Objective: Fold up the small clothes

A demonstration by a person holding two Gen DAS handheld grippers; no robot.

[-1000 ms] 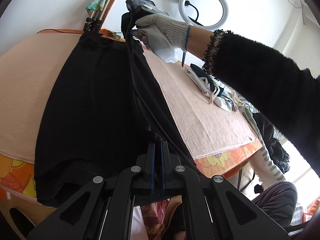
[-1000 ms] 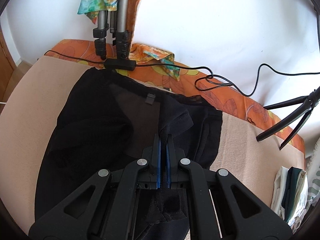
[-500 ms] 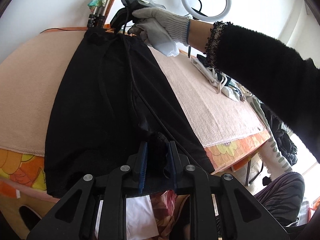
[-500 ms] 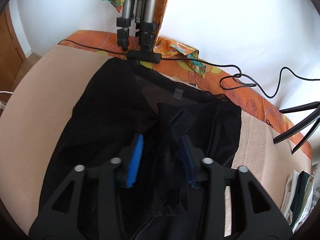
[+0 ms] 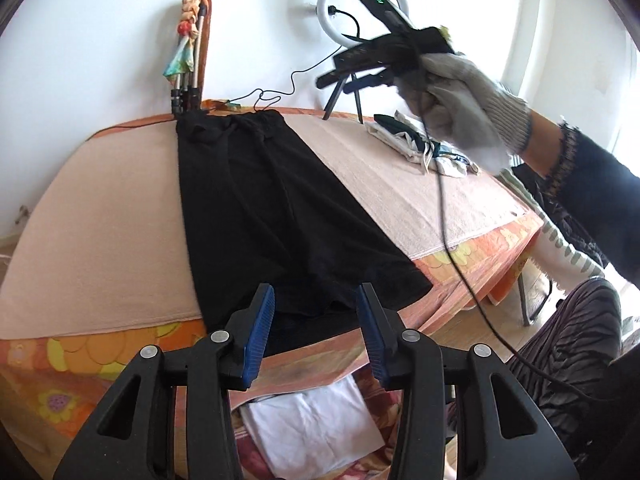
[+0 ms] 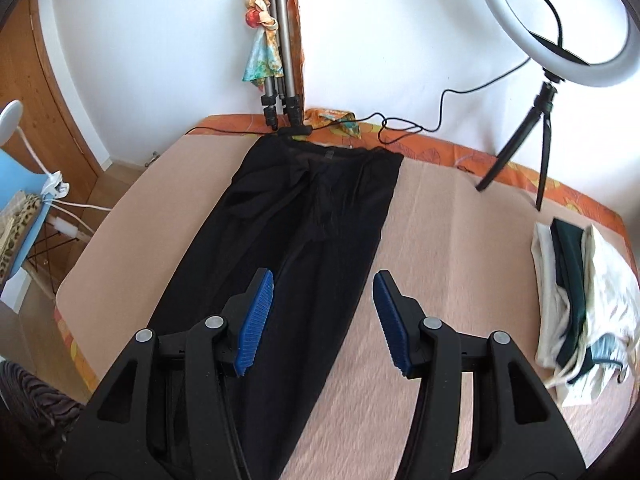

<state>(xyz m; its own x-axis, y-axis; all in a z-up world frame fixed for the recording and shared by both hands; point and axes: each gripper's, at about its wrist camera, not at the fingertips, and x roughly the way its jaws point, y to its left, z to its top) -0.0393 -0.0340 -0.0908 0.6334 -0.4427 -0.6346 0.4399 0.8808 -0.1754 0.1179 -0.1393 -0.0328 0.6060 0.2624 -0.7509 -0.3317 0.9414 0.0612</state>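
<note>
One black garment [image 5: 276, 216] lies flat in a long strip on the desk [image 5: 100, 232], reaching from the far edge to the near edge. The left hand-held gripper [image 5: 316, 336] is released, empty, jaws spread just above the garment's near hem. The right hand-held gripper [image 6: 322, 320] is also released and empty, raised over the garment's right side. One pile of folded clothes [image 6: 580, 304] sits at the right, well apart from the garment.
</note>
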